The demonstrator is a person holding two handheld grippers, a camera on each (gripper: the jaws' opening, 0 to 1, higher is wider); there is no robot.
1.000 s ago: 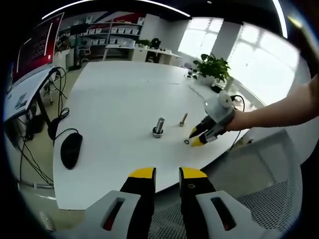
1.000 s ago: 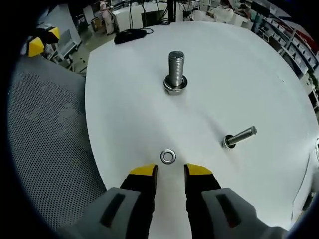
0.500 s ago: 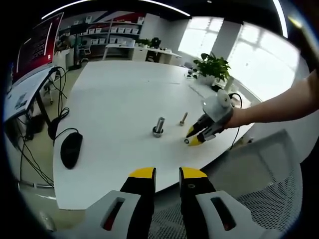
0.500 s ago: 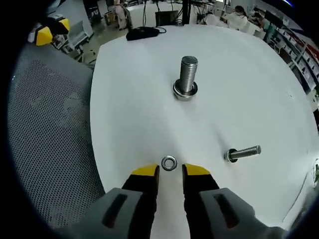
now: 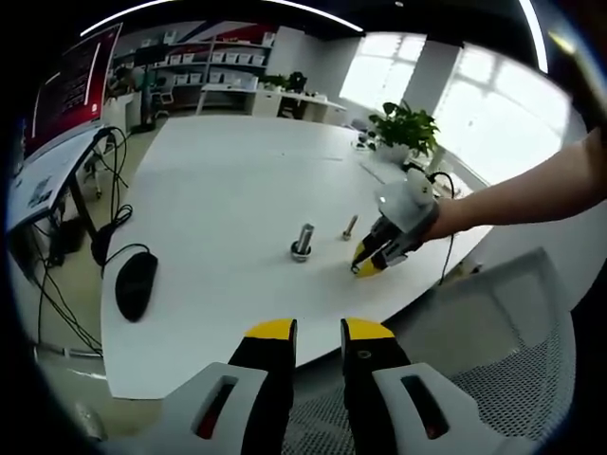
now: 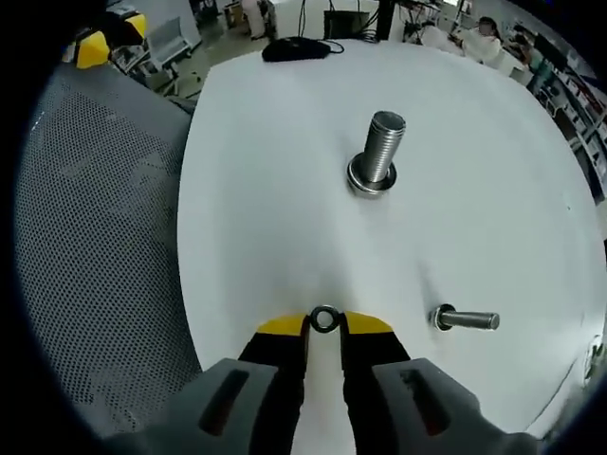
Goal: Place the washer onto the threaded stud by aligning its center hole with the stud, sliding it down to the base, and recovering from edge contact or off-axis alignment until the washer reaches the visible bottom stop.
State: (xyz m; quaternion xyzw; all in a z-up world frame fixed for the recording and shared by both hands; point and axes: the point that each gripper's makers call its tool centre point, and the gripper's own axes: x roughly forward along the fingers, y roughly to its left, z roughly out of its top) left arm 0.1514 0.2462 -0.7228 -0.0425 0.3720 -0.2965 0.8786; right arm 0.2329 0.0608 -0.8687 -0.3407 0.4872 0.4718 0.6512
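A small steel washer (image 6: pixel 324 319) lies on the white table (image 6: pixel 256 199) right between the tips of my right gripper (image 6: pixel 324 324), whose jaws press against its two sides. The upright threaded stud (image 6: pixel 379 152) stands on its wide base farther ahead, slightly right. In the left gripper view, the stud (image 5: pixel 303 240) is mid-table, and the right gripper (image 5: pixel 365 263) is tipped down onto the table just right of it, held by a person's hand. My left gripper (image 5: pixel 320 330) hangs off the table's near edge, open with nothing between its jaws.
A second bolt (image 6: pixel 465 319) lies on its side to the right of the washer. A black mouse (image 5: pixel 135 284) with its cable sits near the table's left edge. A grey mesh chair (image 6: pixel 95 237) lies beside the table. A potted plant (image 5: pixel 406 128) stands at the far side.
My right gripper moved forward until the washer came between its tips, and its jaws narrowed onto it. The left gripper stayed still.
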